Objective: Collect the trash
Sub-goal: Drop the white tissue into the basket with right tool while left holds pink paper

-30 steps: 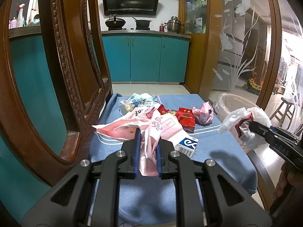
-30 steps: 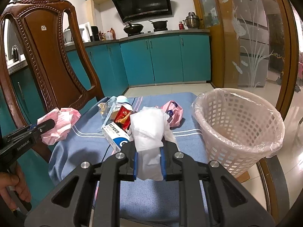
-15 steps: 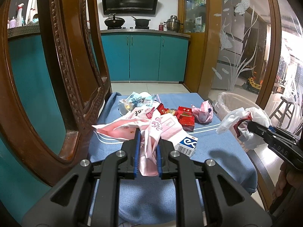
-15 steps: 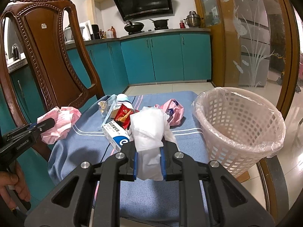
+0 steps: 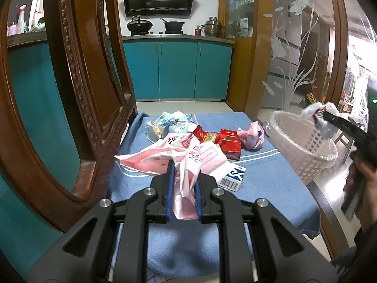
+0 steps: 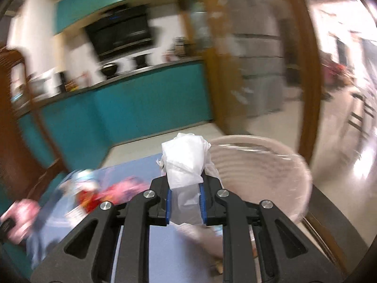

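Observation:
My left gripper [image 5: 184,173] is shut on a crumpled pink plastic bag [image 5: 188,158] and holds it over the blue cloth [image 5: 264,179]. My right gripper [image 6: 185,181] is shut on a white plastic bag [image 6: 185,162]; the right wrist view is blurred. In the left wrist view the right gripper [image 5: 326,115] holds that white bag [image 5: 313,110] above the rim of the white lined basket [image 5: 304,146]. More trash lies on the cloth: red packets [image 5: 229,141], a pink wad [image 5: 252,135], a white and blue box [image 5: 232,176], clear wrappers [image 5: 168,123].
A carved wooden chair back [image 5: 77,89] stands close on the left. The basket [image 6: 256,165] sits at the cloth's right edge, next to a wooden door frame [image 5: 337,47]. Teal kitchen cabinets [image 5: 176,68] lie beyond.
My right gripper has swung up and to the right with the white bag, to above the basket rim. My left gripper and the pink bag have stayed in place.

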`<state>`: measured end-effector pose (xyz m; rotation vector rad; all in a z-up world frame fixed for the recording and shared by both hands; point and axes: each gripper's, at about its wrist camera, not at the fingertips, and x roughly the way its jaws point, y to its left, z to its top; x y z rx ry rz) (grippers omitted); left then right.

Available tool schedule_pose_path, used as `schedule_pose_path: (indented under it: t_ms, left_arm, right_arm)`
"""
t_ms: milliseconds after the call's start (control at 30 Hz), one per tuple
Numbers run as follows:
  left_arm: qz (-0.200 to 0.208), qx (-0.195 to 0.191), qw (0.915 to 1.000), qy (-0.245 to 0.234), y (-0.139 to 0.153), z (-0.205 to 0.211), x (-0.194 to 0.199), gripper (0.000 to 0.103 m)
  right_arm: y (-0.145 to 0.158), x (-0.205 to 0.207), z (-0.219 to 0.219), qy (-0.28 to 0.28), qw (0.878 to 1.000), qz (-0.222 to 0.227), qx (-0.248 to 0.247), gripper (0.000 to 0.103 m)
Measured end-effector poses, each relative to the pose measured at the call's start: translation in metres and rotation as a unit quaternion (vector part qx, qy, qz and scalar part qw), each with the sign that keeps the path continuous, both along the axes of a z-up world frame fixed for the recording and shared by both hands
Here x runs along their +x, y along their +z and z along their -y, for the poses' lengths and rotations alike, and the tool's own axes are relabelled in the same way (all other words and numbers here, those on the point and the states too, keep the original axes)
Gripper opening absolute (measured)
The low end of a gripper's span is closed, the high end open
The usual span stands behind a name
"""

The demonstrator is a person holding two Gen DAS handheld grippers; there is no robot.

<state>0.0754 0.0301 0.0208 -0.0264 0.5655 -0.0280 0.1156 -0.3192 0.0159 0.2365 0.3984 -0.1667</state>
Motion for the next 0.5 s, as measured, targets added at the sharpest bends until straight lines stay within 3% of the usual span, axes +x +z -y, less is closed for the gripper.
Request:
schedule_pose_path:
  t_ms: [133, 367, 433, 467, 500]
  left_arm:
    - [-0.005, -0.002, 1.0, 0.003, -0.002, -0.001, 0.004, 0.016]
    - [-0.01, -0.002, 0.9999, -0.004, -0.004, 0.004, 0.008, 0.016]
    - [-0.012, 0.001, 0.9999, -0.004, -0.005, 0.006, 0.009, 0.016]
    - [-0.013, 0.003, 0.9999, -0.004, -0.006, 0.007, 0.009, 0.016]
    - [-0.015, 0.004, 0.9999, -0.004, -0.006, 0.008, 0.009, 0.016]
  right_arm:
    - [-0.024, 0.019, 0.036, -0.042, 0.998, -0.04, 0.019, 0.019]
    - [-0.026, 0.019, 0.033, -0.029, 0.999, -0.04, 0.015, 0.022]
    - [-0.029, 0.024, 0.03, -0.018, 0.999, -0.048, 0.014, 0.044]
    - [-0.03, 0.027, 0.028, -0.016, 0.998, -0.056, 0.013, 0.064]
    - [-0.03, 0.024, 0.027, -0.023, 0.998, -0.053, 0.009, 0.067]
